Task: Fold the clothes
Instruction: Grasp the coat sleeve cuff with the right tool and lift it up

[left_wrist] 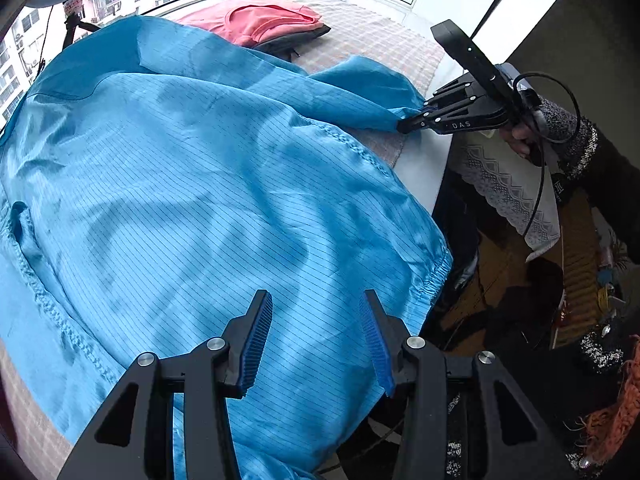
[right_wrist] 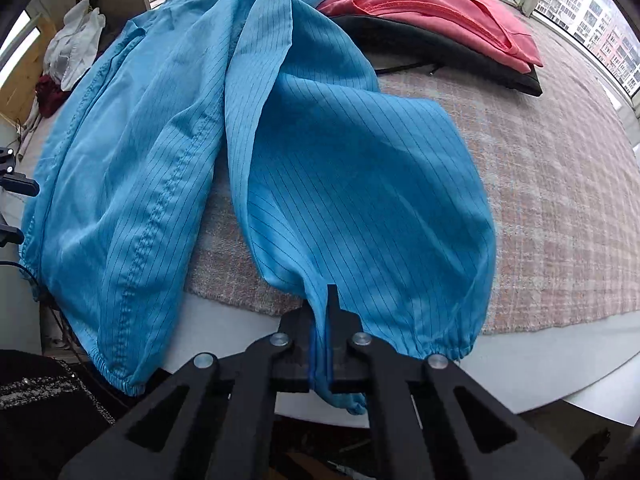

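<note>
While right tool (right_wrist: 320, 344) pinches one blue garment (left_wrist: 208, 184), left tool (left_wrist: 316, 340) agape

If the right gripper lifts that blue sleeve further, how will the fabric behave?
Probably floppy: the blue sleeve already sags in loose folds from the right gripper, shut on its cuff. Its sheen suggests it may slip. It looks thin, so likely light, though the blue garment may drag along.

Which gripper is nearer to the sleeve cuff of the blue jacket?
Right. The right gripper is shut on the sleeve cuff; the left gripper hovers open over the jacket's hem.
</note>
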Demonstrator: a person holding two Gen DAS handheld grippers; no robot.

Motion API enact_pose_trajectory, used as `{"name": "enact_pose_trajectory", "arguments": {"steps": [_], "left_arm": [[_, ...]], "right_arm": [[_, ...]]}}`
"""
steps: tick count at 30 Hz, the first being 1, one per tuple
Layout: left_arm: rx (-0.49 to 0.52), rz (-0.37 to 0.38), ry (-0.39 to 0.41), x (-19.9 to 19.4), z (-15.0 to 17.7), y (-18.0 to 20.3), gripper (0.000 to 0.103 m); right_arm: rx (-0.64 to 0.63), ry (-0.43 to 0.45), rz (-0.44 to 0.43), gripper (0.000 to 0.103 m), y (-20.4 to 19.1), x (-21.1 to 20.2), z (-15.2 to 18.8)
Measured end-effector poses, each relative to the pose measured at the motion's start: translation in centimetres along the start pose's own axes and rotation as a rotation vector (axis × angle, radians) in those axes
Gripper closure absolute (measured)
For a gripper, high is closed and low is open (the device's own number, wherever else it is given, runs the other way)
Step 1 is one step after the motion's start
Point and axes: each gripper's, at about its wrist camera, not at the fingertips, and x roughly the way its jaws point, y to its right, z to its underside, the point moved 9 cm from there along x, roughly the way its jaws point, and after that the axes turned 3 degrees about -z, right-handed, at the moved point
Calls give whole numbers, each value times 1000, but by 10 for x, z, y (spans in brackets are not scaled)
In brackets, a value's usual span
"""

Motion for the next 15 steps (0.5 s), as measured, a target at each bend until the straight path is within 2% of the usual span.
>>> {"name": "enact_pose_trajectory", "arguments": {"steps": [3, 9, 11, 13, 15], "left_arm": [[-21, 3, -11, 13, -14, -7, 60], [21, 34, -38, 40, -46, 7, 60], [54, 41, -45, 49, -56, 16, 60], [88, 45, -55, 57, -68, 22, 60], [108, 19, -44, 57, -88, 13, 60]], "right_arm": [[123, 142, -69, 100, 38, -58, -35], [329, 472, 18, 101, 133, -212, -111], [348, 546, 48, 101, 152, -256, -138], [368, 595, 37, 101, 164, -288, -164], [376, 632, 47, 101, 169, -317, -192]]}}
